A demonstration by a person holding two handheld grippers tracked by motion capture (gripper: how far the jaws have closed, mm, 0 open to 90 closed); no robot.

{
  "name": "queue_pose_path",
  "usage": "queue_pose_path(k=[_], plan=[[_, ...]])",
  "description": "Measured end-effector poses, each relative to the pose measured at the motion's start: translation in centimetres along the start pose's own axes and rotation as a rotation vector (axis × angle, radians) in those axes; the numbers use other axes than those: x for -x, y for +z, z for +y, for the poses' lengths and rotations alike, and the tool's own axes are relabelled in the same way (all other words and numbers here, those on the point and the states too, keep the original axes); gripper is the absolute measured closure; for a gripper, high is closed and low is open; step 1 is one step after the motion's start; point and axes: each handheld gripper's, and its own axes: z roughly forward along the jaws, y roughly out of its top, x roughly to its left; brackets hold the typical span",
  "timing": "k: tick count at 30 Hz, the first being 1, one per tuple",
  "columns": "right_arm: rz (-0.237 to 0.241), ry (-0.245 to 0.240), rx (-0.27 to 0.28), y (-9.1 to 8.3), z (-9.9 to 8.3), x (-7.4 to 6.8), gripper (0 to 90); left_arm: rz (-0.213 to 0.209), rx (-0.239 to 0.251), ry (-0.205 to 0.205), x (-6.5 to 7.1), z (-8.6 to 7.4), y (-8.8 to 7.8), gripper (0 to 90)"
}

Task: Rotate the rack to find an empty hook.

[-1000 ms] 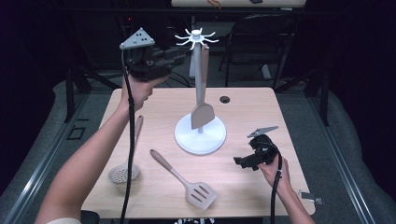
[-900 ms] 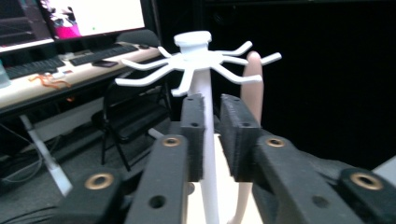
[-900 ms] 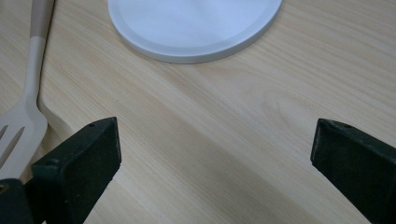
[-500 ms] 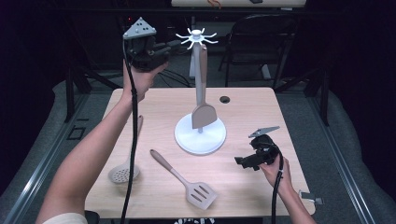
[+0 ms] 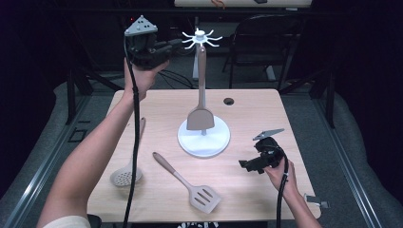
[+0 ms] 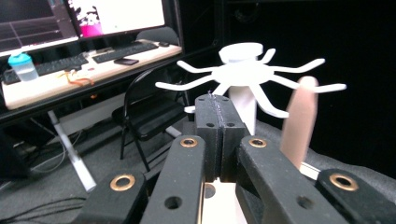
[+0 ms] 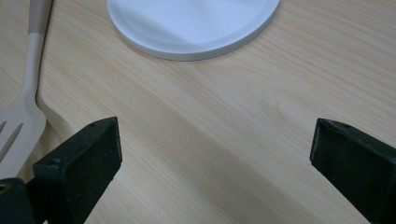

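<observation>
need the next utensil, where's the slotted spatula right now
In the high view the slotted spatula lies flat at the table's near edge, between the skimmer and the right gripper.

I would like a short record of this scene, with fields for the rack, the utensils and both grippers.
rack: white hook stand with round base in the table's middle
hanging: beige solid spatula on a hook
lying on wooden table: beige slotted turner; beige perforated skimmer spoon
left gripper: raised beside the rack's top, jaws together, holding nothing
right gripper: low over the table right of the base, jaws wide apart
</observation>
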Motion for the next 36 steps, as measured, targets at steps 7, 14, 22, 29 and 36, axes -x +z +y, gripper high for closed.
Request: queue_pose_path(k=[7,14,22,29,36], plan=[[-0.016,-0.018,-0.021,-0.1,0.1,0.1,1.8,-0.026,0.046,0.031,1.5,-0.1,-2.1,90.0],[-0.006,-0.012,-0.006,0.0,0.1,-0.1,1.8,-0.068,0.057,0.046,2.6,0.4,-2.5,90.0],[-0.021,-0.02,-0.026,-0.2,0.1,0.0,1.9,-0.071,0.029,0.071,3.1,0.6,-1.3,90.0],[-0.018,-0.017,-0.028,-0.2,0.1,0.1,1.9,-0.052,0.014,0.071,2.7,0.6,-0.8,90.0],[-0.018,-0.018,-0.025,-0.2,0.1,0.0,2.0,-0.036,0.008,0.066,2.3,0.6,-0.7,90.0]])
